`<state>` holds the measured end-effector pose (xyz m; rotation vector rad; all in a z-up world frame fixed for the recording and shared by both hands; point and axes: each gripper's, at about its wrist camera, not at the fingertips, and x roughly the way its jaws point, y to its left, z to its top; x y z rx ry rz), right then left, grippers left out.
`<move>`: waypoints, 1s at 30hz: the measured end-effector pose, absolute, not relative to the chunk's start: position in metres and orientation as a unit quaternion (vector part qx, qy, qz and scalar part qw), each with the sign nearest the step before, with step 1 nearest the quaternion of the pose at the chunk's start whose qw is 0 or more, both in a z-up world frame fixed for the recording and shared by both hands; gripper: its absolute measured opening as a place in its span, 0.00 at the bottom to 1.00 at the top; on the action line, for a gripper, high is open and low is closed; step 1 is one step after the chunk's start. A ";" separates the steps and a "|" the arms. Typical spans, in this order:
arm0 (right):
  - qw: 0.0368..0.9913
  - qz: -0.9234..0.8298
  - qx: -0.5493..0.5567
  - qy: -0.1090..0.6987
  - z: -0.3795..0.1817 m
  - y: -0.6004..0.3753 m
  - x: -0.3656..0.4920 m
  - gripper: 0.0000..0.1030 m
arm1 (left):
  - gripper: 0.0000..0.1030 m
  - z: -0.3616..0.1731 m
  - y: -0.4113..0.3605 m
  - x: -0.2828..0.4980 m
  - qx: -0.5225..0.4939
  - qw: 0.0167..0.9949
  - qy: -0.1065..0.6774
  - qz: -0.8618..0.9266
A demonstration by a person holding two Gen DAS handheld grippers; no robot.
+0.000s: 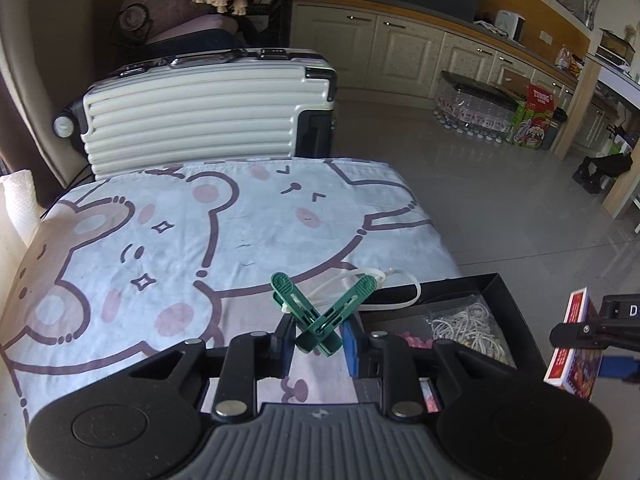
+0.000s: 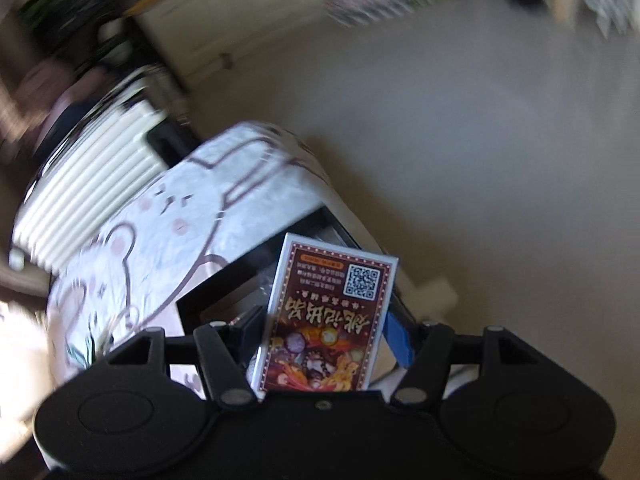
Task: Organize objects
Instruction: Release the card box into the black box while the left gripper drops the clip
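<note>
My left gripper [image 1: 318, 340] is shut on a green clothes peg [image 1: 320, 312], held above the bear-print cloth [image 1: 180, 232] just left of the black box [image 1: 496, 284]. A white cable tie [image 1: 400, 280] lies behind the peg at the box's edge. My right gripper [image 2: 326, 332] is shut on a red card box [image 2: 328, 320] with a QR code, held upright over the black box [image 2: 224, 292]. In the left wrist view the right gripper [image 1: 580, 332] and its card box [image 1: 572, 344] show at the far right. The right wrist view is blurred.
The black box holds a bag of white rubber bands [image 1: 468, 324] and pink items [image 1: 412, 340]. A white ribbed suitcase [image 1: 208, 116] stands behind the table. Tiled floor [image 1: 500, 200] lies to the right, with cabinets [image 1: 400, 52] and bottle packs [image 1: 476, 108] beyond.
</note>
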<state>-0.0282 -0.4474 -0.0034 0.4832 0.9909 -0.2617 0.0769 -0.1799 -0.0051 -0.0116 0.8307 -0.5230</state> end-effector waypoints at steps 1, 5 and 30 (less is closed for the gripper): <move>0.833 -0.134 0.255 0.472 -0.009 -0.453 -0.029 0.63 | 0.26 -0.006 -0.183 0.078 -0.004 0.881 0.399 -0.254; 0.793 -0.174 0.346 0.470 -0.027 -0.467 -0.032 0.63 | 0.26 -0.010 -0.194 0.082 -0.003 0.878 0.399 -0.265; 0.661 -0.263 0.510 0.483 -0.072 -0.480 -0.027 0.73 | 0.26 -0.039 -0.233 0.110 -0.024 0.852 0.410 -0.323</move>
